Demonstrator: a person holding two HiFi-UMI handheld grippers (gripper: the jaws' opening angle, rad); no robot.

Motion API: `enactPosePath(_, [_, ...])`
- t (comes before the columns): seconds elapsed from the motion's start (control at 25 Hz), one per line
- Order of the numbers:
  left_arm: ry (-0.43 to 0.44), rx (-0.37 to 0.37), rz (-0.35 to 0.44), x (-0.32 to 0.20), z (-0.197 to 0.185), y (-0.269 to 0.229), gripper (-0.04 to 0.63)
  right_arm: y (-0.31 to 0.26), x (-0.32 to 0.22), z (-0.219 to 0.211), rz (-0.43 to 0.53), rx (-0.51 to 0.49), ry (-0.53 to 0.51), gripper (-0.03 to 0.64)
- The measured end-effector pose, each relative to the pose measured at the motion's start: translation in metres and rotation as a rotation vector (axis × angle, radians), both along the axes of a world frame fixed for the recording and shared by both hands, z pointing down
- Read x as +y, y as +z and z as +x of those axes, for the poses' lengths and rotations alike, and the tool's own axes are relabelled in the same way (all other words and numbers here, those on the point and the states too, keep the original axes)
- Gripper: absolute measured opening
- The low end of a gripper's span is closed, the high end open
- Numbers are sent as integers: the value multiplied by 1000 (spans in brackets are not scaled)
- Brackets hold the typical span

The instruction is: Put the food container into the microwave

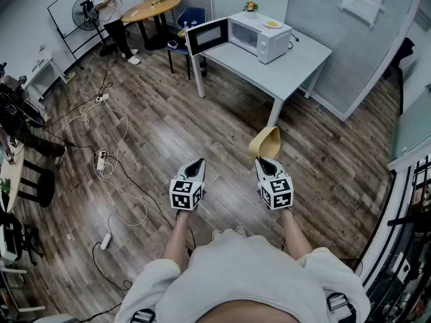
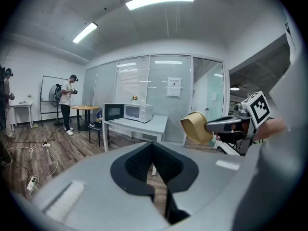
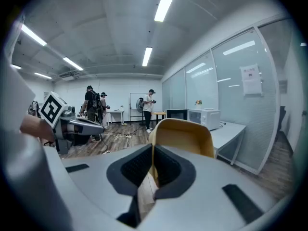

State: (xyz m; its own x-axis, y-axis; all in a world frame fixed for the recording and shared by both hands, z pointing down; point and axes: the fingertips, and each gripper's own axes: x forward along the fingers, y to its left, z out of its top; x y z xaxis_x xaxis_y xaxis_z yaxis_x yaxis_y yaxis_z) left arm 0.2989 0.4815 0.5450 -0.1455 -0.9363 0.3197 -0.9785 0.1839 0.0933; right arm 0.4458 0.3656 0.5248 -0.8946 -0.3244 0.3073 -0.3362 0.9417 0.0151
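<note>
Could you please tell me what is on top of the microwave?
A small flower pot and a flat yellow thing appear to sit on the microwave. Nothing covers its top.

Counts of items shown:
- Two hand-held grippers: the left gripper (image 1: 196,165) and the right gripper (image 1: 263,163).
- One food container (image 1: 264,142).
- One microwave (image 1: 259,38).
- One plate (image 1: 272,24).
- One flower pot (image 1: 250,7).
- Two tables: one grey table (image 1: 296,62) and one round wooden table (image 1: 151,8).
- One blue chair (image 1: 195,15).
- One fan (image 1: 85,13).
- One whiteboard (image 1: 67,5).
- Three power strips (image 1: 102,98), (image 1: 102,161), (image 1: 106,241).
- Three standing people (image 3: 90,107), (image 3: 102,109), (image 3: 150,109), counted in the right gripper view.
</note>
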Motion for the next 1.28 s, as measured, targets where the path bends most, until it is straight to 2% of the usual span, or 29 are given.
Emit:
enactPosePath(0.48, [-2, 5, -4, -4, 7, 5, 11, 10, 0, 3, -7, 19, -18, 23])
enactPosePath(1.28, [-29, 16, -33, -51, 26, 23, 11, 23, -50, 11, -18, 24, -70, 25])
